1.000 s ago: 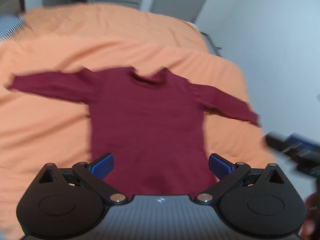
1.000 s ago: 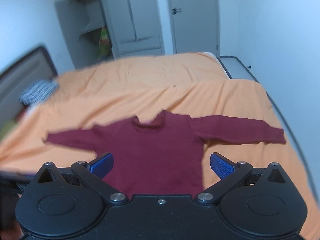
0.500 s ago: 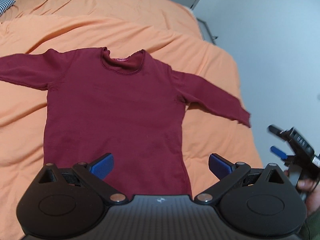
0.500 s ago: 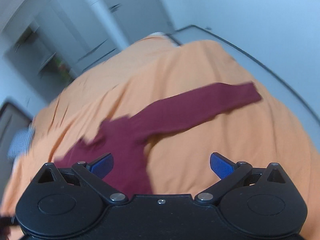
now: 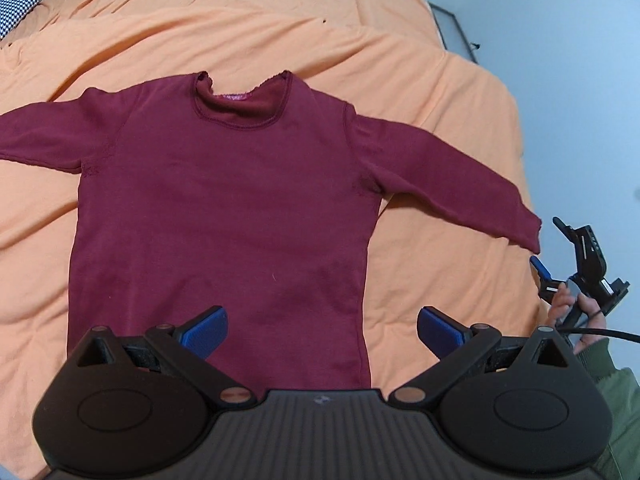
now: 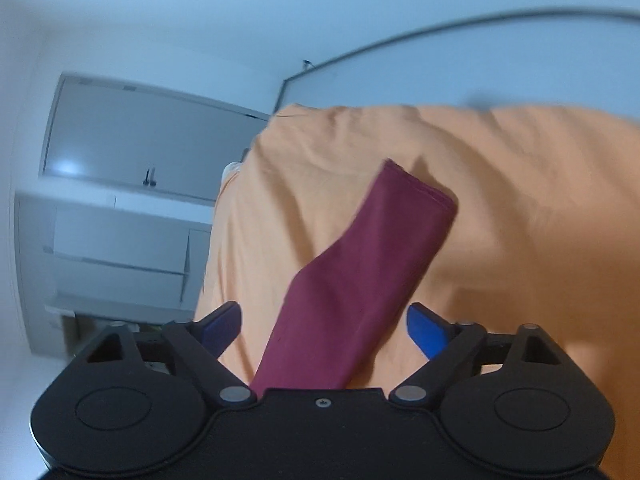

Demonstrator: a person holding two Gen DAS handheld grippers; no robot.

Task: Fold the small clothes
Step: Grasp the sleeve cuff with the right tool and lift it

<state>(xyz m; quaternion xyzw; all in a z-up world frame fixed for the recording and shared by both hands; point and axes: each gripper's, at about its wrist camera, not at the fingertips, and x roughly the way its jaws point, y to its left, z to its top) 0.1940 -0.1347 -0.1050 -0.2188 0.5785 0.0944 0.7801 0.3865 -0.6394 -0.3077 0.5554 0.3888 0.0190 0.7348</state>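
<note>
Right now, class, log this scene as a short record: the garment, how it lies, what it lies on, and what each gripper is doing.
garment: maroon long-sleeved top
lay: flat, front up, both sleeves spread out, not yet folded
surface: orange bedcover
left gripper: open, above the hem, gripping nothing
right gripper: jaws closing, sleeve between them, pads not yet on it
right gripper position: by the cuff at the bed's edge
other: checked pillow at the far corner
</note>
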